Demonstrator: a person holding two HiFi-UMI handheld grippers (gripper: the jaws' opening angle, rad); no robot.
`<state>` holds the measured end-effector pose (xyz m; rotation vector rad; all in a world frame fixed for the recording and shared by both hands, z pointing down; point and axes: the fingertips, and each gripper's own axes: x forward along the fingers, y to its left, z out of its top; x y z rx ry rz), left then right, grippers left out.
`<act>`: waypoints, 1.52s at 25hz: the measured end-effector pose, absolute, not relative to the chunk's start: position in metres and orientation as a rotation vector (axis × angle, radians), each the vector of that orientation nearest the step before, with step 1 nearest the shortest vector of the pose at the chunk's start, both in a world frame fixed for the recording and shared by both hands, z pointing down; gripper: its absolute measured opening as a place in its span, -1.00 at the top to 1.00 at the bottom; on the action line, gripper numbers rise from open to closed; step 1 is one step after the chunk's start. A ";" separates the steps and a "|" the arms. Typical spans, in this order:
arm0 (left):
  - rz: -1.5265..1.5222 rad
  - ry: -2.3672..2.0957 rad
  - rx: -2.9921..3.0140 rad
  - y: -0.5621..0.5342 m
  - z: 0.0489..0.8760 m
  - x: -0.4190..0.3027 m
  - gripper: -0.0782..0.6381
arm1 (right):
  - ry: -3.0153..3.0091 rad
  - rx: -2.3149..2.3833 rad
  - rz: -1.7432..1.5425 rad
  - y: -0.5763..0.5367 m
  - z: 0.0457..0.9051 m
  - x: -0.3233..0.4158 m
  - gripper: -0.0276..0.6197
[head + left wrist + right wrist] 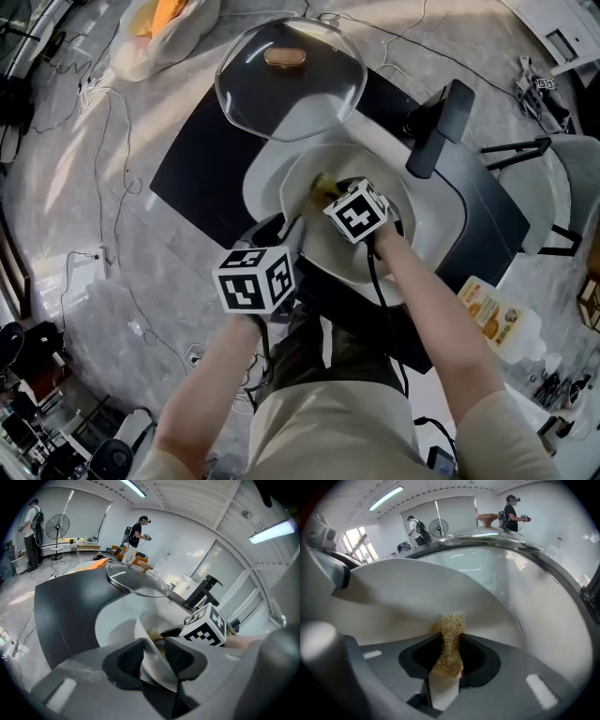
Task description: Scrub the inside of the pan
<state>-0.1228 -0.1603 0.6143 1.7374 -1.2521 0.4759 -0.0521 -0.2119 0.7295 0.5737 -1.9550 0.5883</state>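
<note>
white pan (325, 251) gripped by left gripper (154, 654), scourer (449, 626) in right gripper (447, 654)

In the head view only one end of the scrubber (323, 184) shows, and the right forearm covers the near rim of the pan (307, 211). In the right gripper view the scrubber's lower end is hidden inside the right tool (449, 644). The bag (169, 28) is cut off at the top edge. The label of the bottle (494, 319) is too small to read.

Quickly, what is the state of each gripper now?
Left gripper: closed on the rim of the white round pan.
Right gripper: closed on the tan fibrous scrubbing pad.
</note>
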 end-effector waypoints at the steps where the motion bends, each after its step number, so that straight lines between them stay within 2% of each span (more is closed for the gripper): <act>1: 0.477 -1.252 1.740 -0.160 0.614 -0.123 0.36 | -1.920 0.581 0.561 -0.213 0.734 -0.042 0.54; 6: 0.457 -1.262 1.740 -0.161 0.616 -0.124 0.36 | -1.700 0.561 0.441 -0.207 0.757 0.020 0.55; 13: 0.480 -1.274 1.745 -0.161 0.615 -0.124 0.36 | -1.546 0.325 0.630 -0.144 0.733 0.056 0.55; 22: 0.553 -1.283 1.755 -0.159 0.615 -0.121 0.37 | -1.634 0.231 0.734 -0.099 0.670 0.019 0.55; 27: 0.600 -1.259 1.793 -0.147 0.604 -0.119 0.37 | -1.832 0.213 0.964 -0.093 0.625 -0.019 0.55; 38: 0.519 -1.335 1.909 -0.118 0.522 -0.155 0.37 | -2.204 0.530 1.183 -0.122 0.530 -0.030 0.55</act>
